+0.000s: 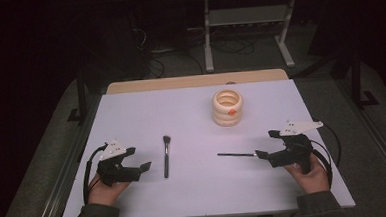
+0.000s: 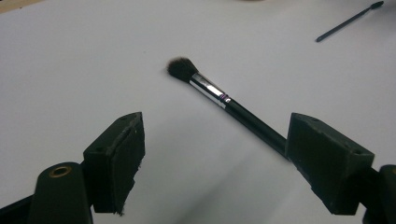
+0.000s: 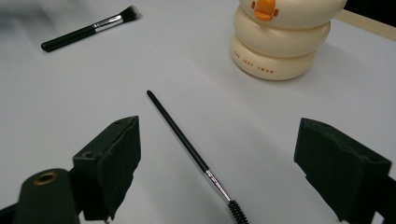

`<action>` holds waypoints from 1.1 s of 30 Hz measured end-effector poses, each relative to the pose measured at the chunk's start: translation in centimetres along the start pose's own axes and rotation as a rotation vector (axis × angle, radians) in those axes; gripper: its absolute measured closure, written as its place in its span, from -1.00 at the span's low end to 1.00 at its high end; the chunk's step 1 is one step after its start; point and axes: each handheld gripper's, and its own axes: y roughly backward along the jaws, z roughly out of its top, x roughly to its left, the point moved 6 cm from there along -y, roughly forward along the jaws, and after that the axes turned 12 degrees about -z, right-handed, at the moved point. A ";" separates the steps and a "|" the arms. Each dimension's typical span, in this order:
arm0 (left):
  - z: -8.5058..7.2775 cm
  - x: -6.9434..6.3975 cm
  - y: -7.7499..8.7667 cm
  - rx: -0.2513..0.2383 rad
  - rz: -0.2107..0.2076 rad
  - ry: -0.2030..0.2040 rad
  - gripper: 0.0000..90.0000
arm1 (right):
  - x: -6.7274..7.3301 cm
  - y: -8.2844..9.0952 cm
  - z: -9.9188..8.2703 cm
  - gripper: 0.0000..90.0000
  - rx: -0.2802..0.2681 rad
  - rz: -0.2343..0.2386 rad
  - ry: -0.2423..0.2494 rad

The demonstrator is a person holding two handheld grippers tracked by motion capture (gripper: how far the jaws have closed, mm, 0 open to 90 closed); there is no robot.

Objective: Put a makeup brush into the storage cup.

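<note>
White table (image 1: 131,116) bears both tools; left gripper (image 1: 136,159) gapes beside the makeup brush (image 1: 166,155) — right gripper (image 1: 266,144) fingers spread, empty, at the spoolie wand (image 1: 236,155).

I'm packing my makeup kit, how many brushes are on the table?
2: a fluffy brush by the left gripper, and a thin spoolie at the right gripper.

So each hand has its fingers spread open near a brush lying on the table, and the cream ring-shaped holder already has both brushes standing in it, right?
Not quite. The holder has no brushes in it: the fluffy brush and the thin brush both lie flat on the table, as the high view shows. The left fingers and right fingers are indeed spread open beside them.
</note>
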 end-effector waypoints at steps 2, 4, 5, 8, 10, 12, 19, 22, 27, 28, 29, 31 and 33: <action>-0.1 0.0 -0.1 0.002 -0.001 0.015 -0.56 | 0.0 0.0 0.0 -0.69 -0.002 0.004 -0.006; 0.0 0.1 0.0 0.002 -0.007 0.002 -0.56 | 0.1 0.0 0.0 -0.69 -0.002 0.006 -0.005; 0.1 0.0 0.0 -0.007 -0.009 0.014 -0.56 | 0.1 0.0 0.1 -0.69 -0.007 0.006 -0.001; 0.1 -0.1 -0.1 -0.014 -0.010 0.022 -0.56 | 0.1 0.2 0.2 -0.69 -0.016 0.005 -0.002; 0.1 -0.1 -0.1 -0.011 -0.008 0.020 -0.56 | 0.1 0.2 0.2 -0.69 -0.015 0.004 -0.002; 0.1 -0.1 -0.1 -0.013 -0.008 0.021 -0.56 | 0.1 0.2 0.2 -0.69 -0.015 0.005 -0.006; 0.2 -0.1 -0.1 -0.004 -0.007 0.006 -0.56 | 0.2 0.1 0.1 -0.69 -0.010 0.007 -0.003; 0.2 -0.3 -0.2 0.000 -0.009 0.011 -0.56 | 0.2 0.2 0.2 -0.69 -0.013 0.008 -0.001; 0.2 -0.4 -0.4 0.001 -0.011 0.008 -0.56 | 0.3 0.2 0.2 -0.69 -0.013 0.009 -0.005; 0.2 -0.4 -0.4 0.001 -0.011 0.008 -0.56 | 0.4 0.3 0.2 -0.69 -0.011 0.009 -0.008; 0.2 -0.6 -0.5 0.006 -0.011 0.010 -0.56 | 0.4 0.3 0.2 -0.69 -0.012 0.010 -0.011; 0.2 -0.6 -0.5 0.008 -0.011 0.008 -0.56 | 0.4 0.3 0.2 -0.69 -0.015 0.010 -0.011; 0.2 -0.8 -0.7 0.002 -0.014 0.015 -0.56 | 0.4 0.2 0.3 -0.69 -0.013 0.011 -0.012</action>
